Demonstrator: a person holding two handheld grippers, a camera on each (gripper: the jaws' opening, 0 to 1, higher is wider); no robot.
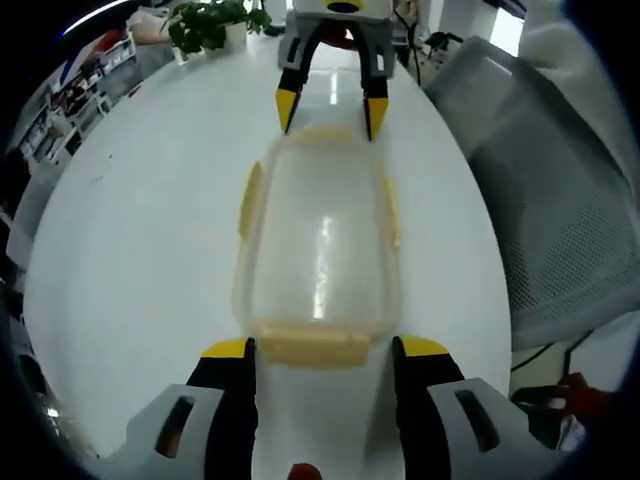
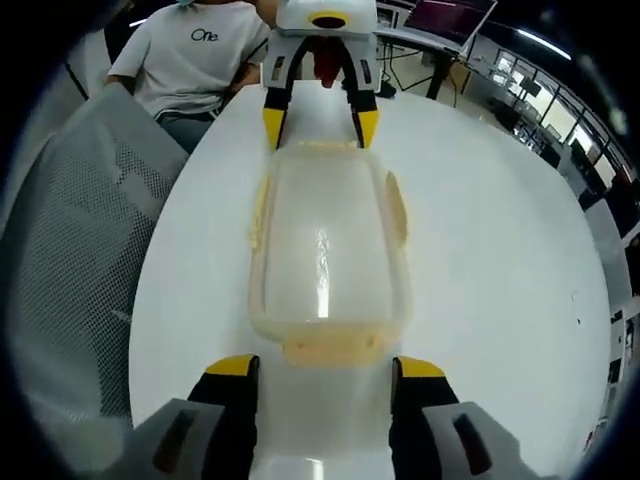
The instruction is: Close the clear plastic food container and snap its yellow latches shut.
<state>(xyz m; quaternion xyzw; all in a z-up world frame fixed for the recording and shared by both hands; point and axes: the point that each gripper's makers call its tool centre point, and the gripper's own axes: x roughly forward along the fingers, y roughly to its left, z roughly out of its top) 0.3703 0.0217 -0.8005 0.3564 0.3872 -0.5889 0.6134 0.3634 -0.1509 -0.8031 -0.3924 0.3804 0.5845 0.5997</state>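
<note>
The clear food container lay flat on the white tabletop with its lid on, lengthwise between my two claws, so each could work one short end. My left claw stood open, its yellow tips either side of the near end latch, gripping nothing. My right claw was just as wide, bracketing the opposite end latch, also holding nothing. I judged that placement let me press both ends at once while the box stayed steady between them. The side latches looked flared outward, not yet snapped down, though the blur left me unsure.

The left gripper view showed a potted plant and a mesh chair beyond the tabletop. The right gripper view instead showed a seated person in a white shirt and distant desks.
</note>
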